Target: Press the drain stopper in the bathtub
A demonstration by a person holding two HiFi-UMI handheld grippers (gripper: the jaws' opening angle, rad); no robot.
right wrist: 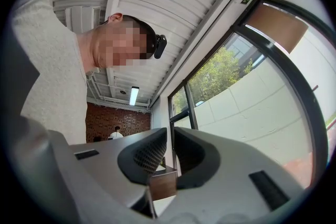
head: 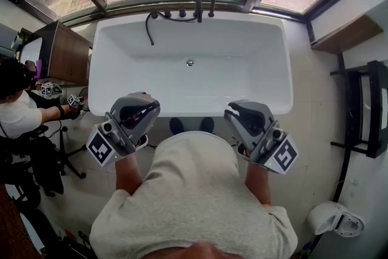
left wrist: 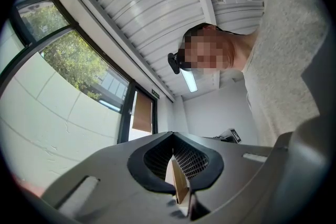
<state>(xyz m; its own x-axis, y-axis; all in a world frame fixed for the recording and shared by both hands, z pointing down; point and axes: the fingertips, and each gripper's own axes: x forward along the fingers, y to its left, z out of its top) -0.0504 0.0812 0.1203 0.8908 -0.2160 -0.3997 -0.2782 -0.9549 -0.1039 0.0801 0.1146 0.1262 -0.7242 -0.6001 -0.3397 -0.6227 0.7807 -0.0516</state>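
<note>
Tub: a white bathtub (head: 115, 45) lies crosswise ahead of the person, under a window.
Stopper: the small round drain stopper (head: 190, 62) sits on the tub floor, about mid-length, towards the far wall; nothing touches it.
Taps: dark fittings (head: 198, 8) stand on the far rim, and a black hose (head: 149, 28) hangs from them into the tub.
Left gripper (head: 144, 107): held close to the body on the near side of the tub, well apart from the stopper. Its own view looks up at the ceiling, and its jaws meet at the tips with nothing between them.
Right gripper (head: 241, 111): held the same way on the other side, also tilted up. Its jaws are closed together and empty.
Person: stands at the near rim, shoes (head: 176, 125) just beside it.
</note>
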